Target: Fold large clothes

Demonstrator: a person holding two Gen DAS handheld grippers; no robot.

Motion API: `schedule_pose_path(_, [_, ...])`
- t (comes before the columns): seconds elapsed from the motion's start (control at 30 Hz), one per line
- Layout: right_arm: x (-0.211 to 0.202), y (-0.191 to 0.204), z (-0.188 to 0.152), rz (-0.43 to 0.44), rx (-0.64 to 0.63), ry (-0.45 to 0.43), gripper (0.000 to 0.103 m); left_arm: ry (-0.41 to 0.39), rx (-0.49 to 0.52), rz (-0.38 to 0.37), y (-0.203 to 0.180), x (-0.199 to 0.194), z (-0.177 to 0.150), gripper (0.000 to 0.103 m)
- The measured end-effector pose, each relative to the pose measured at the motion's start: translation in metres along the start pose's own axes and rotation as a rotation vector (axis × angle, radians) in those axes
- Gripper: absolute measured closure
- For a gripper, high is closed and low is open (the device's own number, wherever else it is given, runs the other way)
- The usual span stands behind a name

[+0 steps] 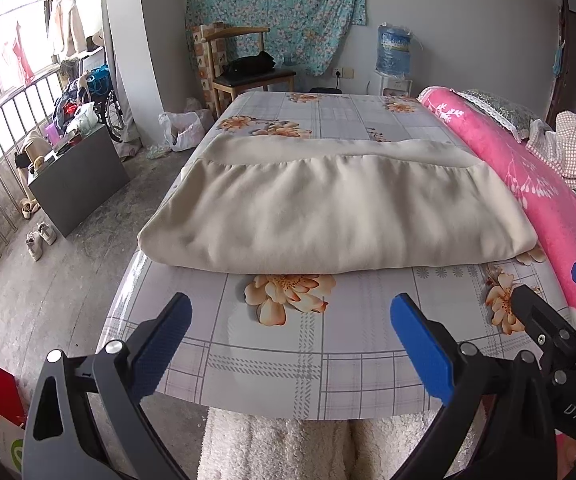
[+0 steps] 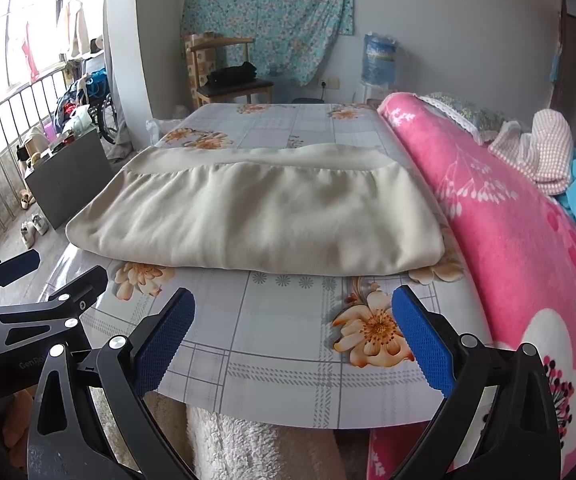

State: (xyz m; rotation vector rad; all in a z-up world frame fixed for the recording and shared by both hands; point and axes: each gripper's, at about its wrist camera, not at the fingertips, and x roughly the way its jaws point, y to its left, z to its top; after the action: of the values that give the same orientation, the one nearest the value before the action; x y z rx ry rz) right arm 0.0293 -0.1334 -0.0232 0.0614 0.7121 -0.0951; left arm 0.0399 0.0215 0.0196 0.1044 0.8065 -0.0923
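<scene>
A large cream garment lies folded into a wide rectangle across the middle of the flowered table cover; the right wrist view shows the same garment on the cover. My left gripper hovers open over the table's near edge, short of the garment, with nothing between its blue pads. My right gripper is open too, beside the left one, also short of the cloth and empty. Each gripper shows at the edge of the other's view.
A pink flowered blanket is heaped along the right side of the table, with a checked cloth on it. A wooden chair and water dispenser stand behind. A dark cabinet and shoes are on the floor at left.
</scene>
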Motion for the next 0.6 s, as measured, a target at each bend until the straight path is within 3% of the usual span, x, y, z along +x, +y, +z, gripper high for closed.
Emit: schedule_pose_path(0.6, [0.0046,-0.0003,-0.0037,-0.003,-0.008,0.017,0.008,0.009,-0.004,0.002,0.0005,0.002,-0.0016,0.005])
